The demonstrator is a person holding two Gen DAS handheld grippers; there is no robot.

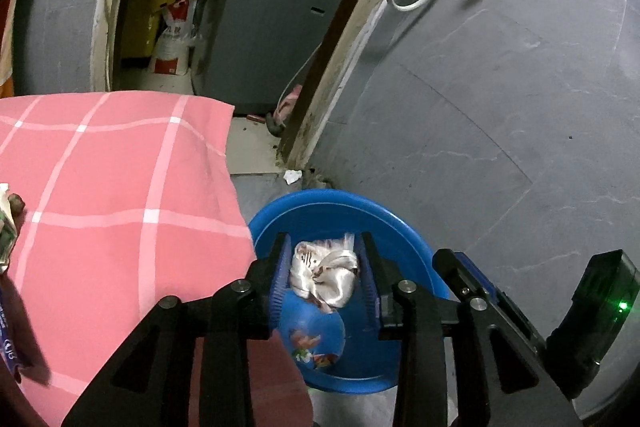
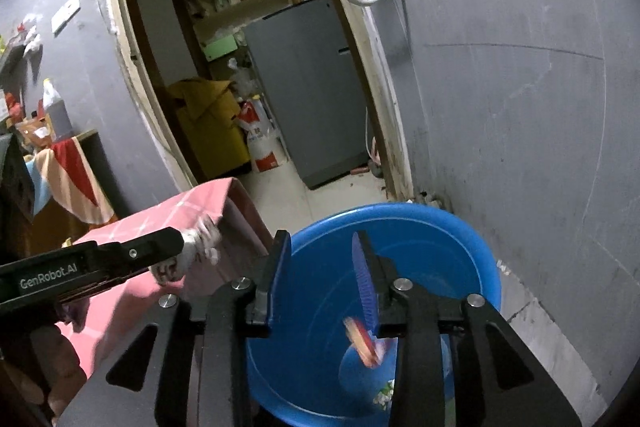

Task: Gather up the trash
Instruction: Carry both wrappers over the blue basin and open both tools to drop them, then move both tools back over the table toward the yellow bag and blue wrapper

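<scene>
A blue basin [image 1: 320, 195] [image 2: 400, 211] stands on the floor beside a table under a pink checked cloth [image 1: 120, 187] [image 2: 132, 227]. Above the basin, my left gripper [image 1: 324, 239] [image 2: 182, 241] is shut on a crumpled white wrapper [image 1: 326, 277] [image 2: 202, 247]. A blue cartoon-printed wrapper [image 1: 312, 341] lies in the basin below it. My right gripper [image 2: 320, 239] hangs over the basin with its jaws apart and nothing between the pads. Just beneath them is a blurred red and orange wrapper [image 2: 362, 341], inside the basin. In the left wrist view one right-gripper finger [image 1: 460, 269] shows at the right.
More scraps [image 1: 6, 227] lie at the cloth's left edge. A white scrap [image 1: 293, 175] sits on the floor by the door frame. Behind the doorway stand a grey fridge [image 2: 308, 87] and sacks [image 2: 260, 139]. A grey wall [image 2: 520, 107] runs close on the right.
</scene>
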